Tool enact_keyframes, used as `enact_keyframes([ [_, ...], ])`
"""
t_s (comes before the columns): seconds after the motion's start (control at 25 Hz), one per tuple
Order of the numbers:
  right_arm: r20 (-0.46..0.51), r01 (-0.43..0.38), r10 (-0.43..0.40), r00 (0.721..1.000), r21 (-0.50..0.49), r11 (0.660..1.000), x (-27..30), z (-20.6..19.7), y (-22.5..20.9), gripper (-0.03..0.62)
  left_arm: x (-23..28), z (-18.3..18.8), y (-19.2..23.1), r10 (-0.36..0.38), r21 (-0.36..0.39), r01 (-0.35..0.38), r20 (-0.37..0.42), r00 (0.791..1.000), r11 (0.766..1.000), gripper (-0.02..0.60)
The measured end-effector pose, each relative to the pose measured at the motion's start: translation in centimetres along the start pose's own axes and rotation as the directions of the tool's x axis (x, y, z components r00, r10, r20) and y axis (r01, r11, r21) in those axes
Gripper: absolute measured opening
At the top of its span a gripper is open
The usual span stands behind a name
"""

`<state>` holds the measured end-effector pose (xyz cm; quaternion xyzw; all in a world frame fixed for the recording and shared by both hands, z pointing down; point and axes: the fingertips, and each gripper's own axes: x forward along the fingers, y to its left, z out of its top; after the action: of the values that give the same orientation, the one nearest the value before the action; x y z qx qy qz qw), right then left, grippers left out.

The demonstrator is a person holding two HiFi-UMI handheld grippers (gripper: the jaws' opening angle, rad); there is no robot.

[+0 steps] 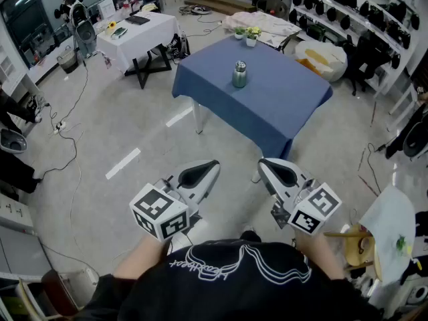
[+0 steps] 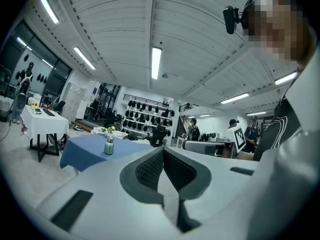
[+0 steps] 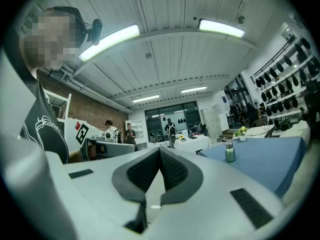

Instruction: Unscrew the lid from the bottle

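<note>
Two grippers, both empty: left gripper (image 1: 211, 166) and right gripper (image 1: 263, 163) level, low, close to the body, jaws of each clenched tight together with nothing between. No contact yet with the bottle (image 1: 239, 74). Upright on the blue surface (image 1: 287, 112), toward its far middle, lid (image 1: 240, 64) on. Well apart from both grippers, with a stretch of floor (image 1: 134, 132) between. Small potted plants (image 1: 252, 35) at the far edge of the same surface, apart from the bottle.

Step in hand, by judgement: the very start, approach not yet begun, nothing of the unscrewing done.

Next move, likely: walk up to the surface, release both jaws on the way, bring one gripper round the bottle's body to steady it, set the other across the lid. Calls for an opening wide enough for the metal body, a level approach from the near side, and a firm clamp below the lid to stop the body spinning along with it. Smooth metal, probably slippery; tall and narrow, easy to tip with a nudge before closure. After that, short twists of the lid, regrasping between them, then a lift once loose.
</note>
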<state>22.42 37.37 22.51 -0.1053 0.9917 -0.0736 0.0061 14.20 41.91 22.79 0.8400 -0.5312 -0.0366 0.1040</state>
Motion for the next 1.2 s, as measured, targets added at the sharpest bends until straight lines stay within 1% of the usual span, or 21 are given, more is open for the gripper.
enact_keyframes([
  [0.16,-0.007,0.015,-0.015,1.0,-0.001,1.0,-0.7,-0.1,0.3,0.005,-0.6,-0.1,-0.6,-0.001,0.002,0.001,0.005,1.0,1.0,0.005],
  [0.36,0.009,0.067,-0.067,0.998,-0.02,0.998,-1.4,0.2,0.3,0.006,-1.1,0.1,-1.1,-0.012,0.013,0.012,0.027,1.0,1.0,0.005],
  [0.4,0.009,0.076,-0.076,0.997,-0.026,0.997,-1.5,0.2,0.2,0.024,-1.2,0.1,-1.2,-0.014,0.015,0.014,0.029,0.999,1.0,0.005],
  [0.44,0.008,0.085,-0.085,0.996,-0.033,0.996,-1.7,0.3,0.1,0.07,-1.2,0.1,-1.2,-0.015,0.017,0.014,0.03,0.999,1.0,0.005],
  [0.48,0.006,0.096,-0.096,0.995,-0.04,0.995,-1.8,0.5,0.0,0.099,-1.3,0.1,-1.2,-0.013,0.018,0.013,0.03,0.999,1.0,0.005],
  [0.52,0.004,0.109,-0.109,0.994,-0.047,0.993,-1.9,0.7,-0.3,0.108,-1.4,0.2,-1.1,-0.01,0.018,0.009,0.031,0.999,1.0,0.005],
  [0.64,-0.003,0.137,-0.137,0.991,-0.074,0.988,-2.0,1.4,-1.2,0.194,-1.5,0.6,-0.5,0.007,0.015,-0.007,0.042,0.999,1.0,0.005],
  [0.76,-0.007,0.152,-0.154,0.988,-0.097,0.984,-2.0,1.7,-2.1,0.239,-1.5,0.7,-0.1,0.017,0.031,-0.019,0.049,0.999,0.999,0.006],
  [0.84,-0.009,0.16,-0.162,0.987,-0.111,0.981,-1.8,1.7,-2.8,0.265,-1.4,0.5,0.4,0.016,0.024,-0.017,0.046,0.999,1.0,0.01],
  [0.88,-0.013,0.162,-0.165,0.986,-0.119,0.98,-1.6,1.7,-3.1,0.279,-1.3,0.4,0.8,0.01,0.015,-0.011,0.039,0.999,1.0,0.055],
  [0.92,-0.017,0.164,-0.167,0.986,-0.127,0.978,-1.3,1.6,-3.5,0.29,-1.1,0.2,1.1,0.004,0.009,-0.005,0.028,1.0,1.0,0.12],
  [0.96,-0.022,0.165,-0.169,0.985,-0.135,0.977,-1.0,1.5,-3.9,0.299,-0.9,-0.1,1.5,0.002,0.009,-0.003,0.016,1.0,1.0,0.151],
  [1.0,-0.028,0.166,-0.171,0.985,-0.14,0.976,-0.7,1.3,-4.4,0.31,-0.6,-0.4,1.9,0.005,0.015,-0.005,0.004,1.0,1.0,0.158],
  [1.12,-0.044,0.167,-0.175,0.984,-0.147,0.975,0.3,0.9,-6.5,0.336,0.6,-1.0,3.3,0.02,0.047,-0.02,-0.017,1.0,0.999,0.218],
  [1.2,-0.048,0.174,-0.182,0.982,-0.143,0.974,1.6,0.8,-8.1,0.347,1.5,-1.2,4.9,0.024,0.06,-0.022,-0.034,0.999,0.998,0.244],
])
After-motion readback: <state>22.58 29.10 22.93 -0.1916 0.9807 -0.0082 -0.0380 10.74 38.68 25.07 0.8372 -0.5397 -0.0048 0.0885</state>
